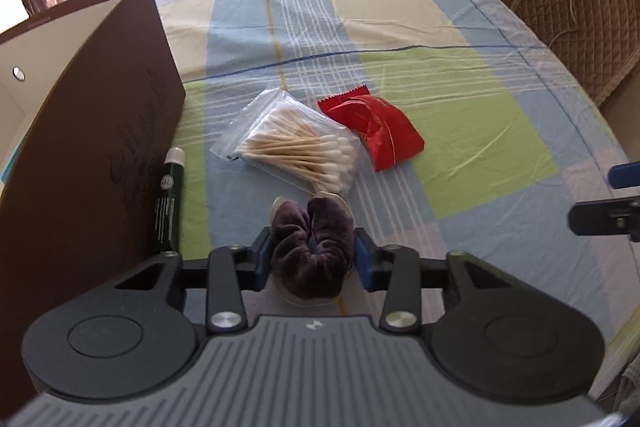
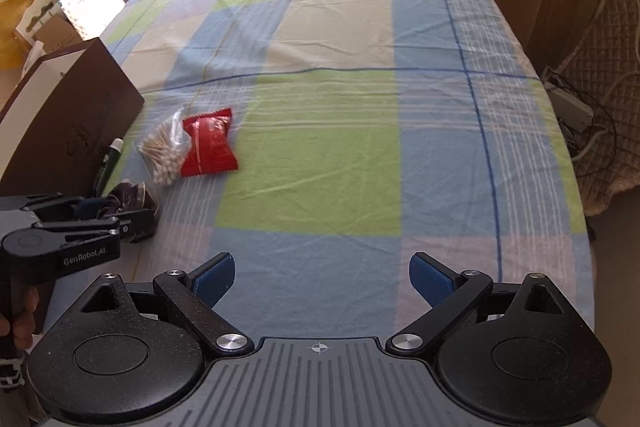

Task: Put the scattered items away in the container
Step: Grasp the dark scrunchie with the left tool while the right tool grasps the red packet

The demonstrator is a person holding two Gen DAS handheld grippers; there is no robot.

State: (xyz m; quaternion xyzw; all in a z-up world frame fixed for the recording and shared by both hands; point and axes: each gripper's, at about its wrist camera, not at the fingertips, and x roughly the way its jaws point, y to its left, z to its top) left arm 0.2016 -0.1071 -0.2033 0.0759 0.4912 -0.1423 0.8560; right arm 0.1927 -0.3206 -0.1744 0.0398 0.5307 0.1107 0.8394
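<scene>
- The left gripper (image 1: 313,254) is squeezing a purple scrunchie (image 1: 311,247) on the bedsheet (image 1: 460,131), beside the brown box (image 1: 96,147).
- The right gripper (image 2: 322,277) is hovering with fingers spread apart.
- A swab bag (image 1: 298,145) and red packet (image 1: 374,133) are lying just beyond.

We see the left gripper (image 1: 314,253) with its blue pads pressed against both sides of a dark purple velvet scrunchie (image 1: 312,247) on the checked tablecloth (image 1: 460,131). Just beyond lies a clear bag of cotton swabs (image 1: 296,147), with a red packet (image 1: 374,131) touching its right edge. To the left, a dark green tube (image 1: 168,199) lies along the wall of the brown box (image 1: 92,131). The right gripper's (image 1: 604,199) tips show at the right edge.
</scene>
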